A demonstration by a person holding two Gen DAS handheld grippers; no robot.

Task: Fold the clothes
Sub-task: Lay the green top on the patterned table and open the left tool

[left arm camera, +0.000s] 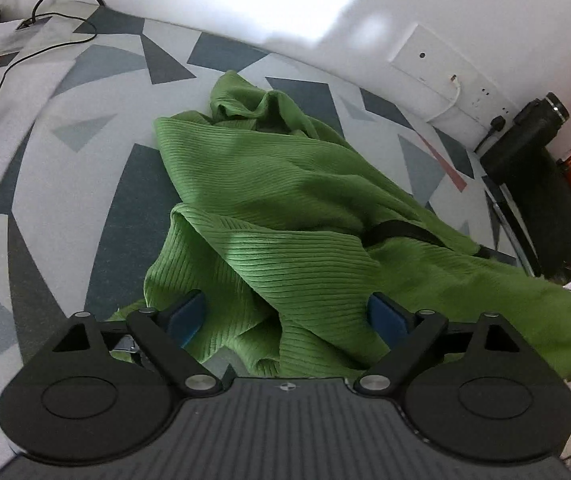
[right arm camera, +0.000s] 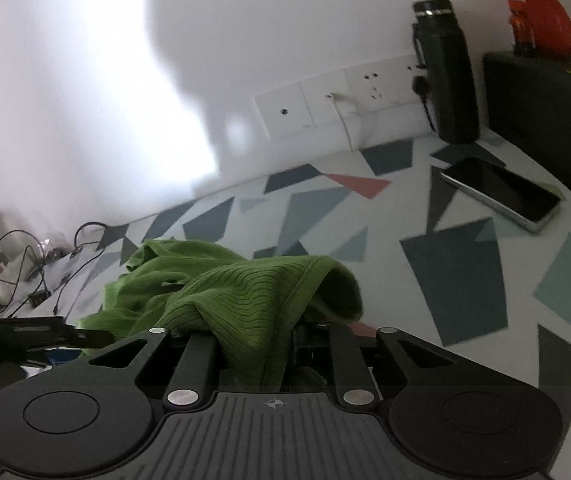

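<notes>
The left gripper (left arm camera: 285, 316) sits wide open around a bunched fold of the green top (left arm camera: 285, 200) on the desk (left arm camera: 65, 200). The right gripper (right arm camera: 253, 344) is clamped on the top's hem, lifting it.

Left tool (left arm camera: 287, 318): matte black body, a ribbed dark grey plate at the centre with a small round crosshair mark on its upper edge. Two large rounded black lobes are set at either side, each embossed with a plain circle. Angled black link bars are pinned with silver round-head screws; triangular cut-outs are seen in the outer links. Fingers (left arm camera: 187, 316) are faced with blue pads.

Right tool (right arm camera: 259, 330): the same build is noted — black lobes, ribbed grey plate, crosshair mark, silver screws, triangular cut-outs. Its pads are hidden.
</notes>
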